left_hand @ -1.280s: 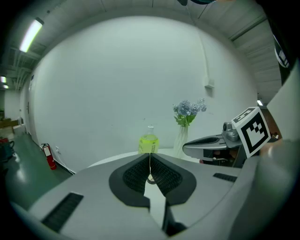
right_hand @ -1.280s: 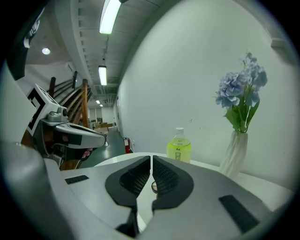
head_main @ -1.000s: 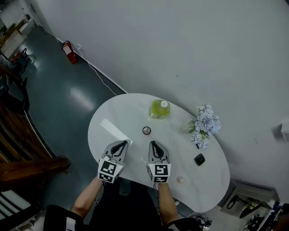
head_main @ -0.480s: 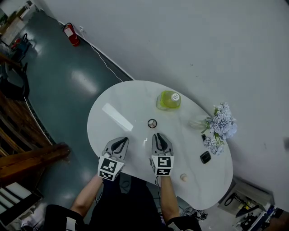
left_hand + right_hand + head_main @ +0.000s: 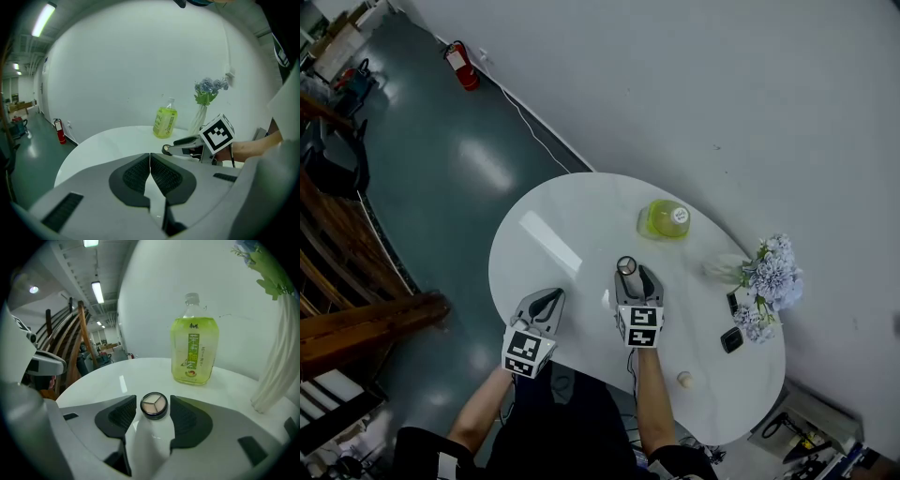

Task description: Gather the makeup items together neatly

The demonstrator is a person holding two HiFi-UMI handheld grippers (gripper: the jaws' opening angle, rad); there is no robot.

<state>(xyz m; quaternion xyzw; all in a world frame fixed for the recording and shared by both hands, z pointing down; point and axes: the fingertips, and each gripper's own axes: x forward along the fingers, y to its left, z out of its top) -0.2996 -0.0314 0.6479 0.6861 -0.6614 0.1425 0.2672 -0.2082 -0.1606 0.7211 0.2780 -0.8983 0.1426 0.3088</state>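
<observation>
A round black compact (image 5: 626, 265) (image 5: 153, 405) with three beige shades lies on the white table (image 5: 553, 234). My right gripper (image 5: 634, 277) (image 5: 153, 400) has just been opening its jaws; they now stand either side of the compact with a small gap at each pad. My left gripper (image 5: 549, 299) (image 5: 150, 158) hovers at the table's near left edge, shut and empty. A black square case (image 5: 731, 339) and a small beige item (image 5: 683, 380) lie to the right. Another dark item (image 5: 732, 302) sits by the flowers.
A green drink bottle (image 5: 666, 218) (image 5: 193, 350) stands just beyond the compact. A vase of pale blue flowers (image 5: 769, 277) (image 5: 208, 89) stands at the table's right edge. A fire extinguisher (image 5: 462, 67) stands on the dark floor beyond the table.
My right gripper has moved forward to the compact and its jaws, shut before, now stand open around it. My left gripper stays shut near the table's edge.
</observation>
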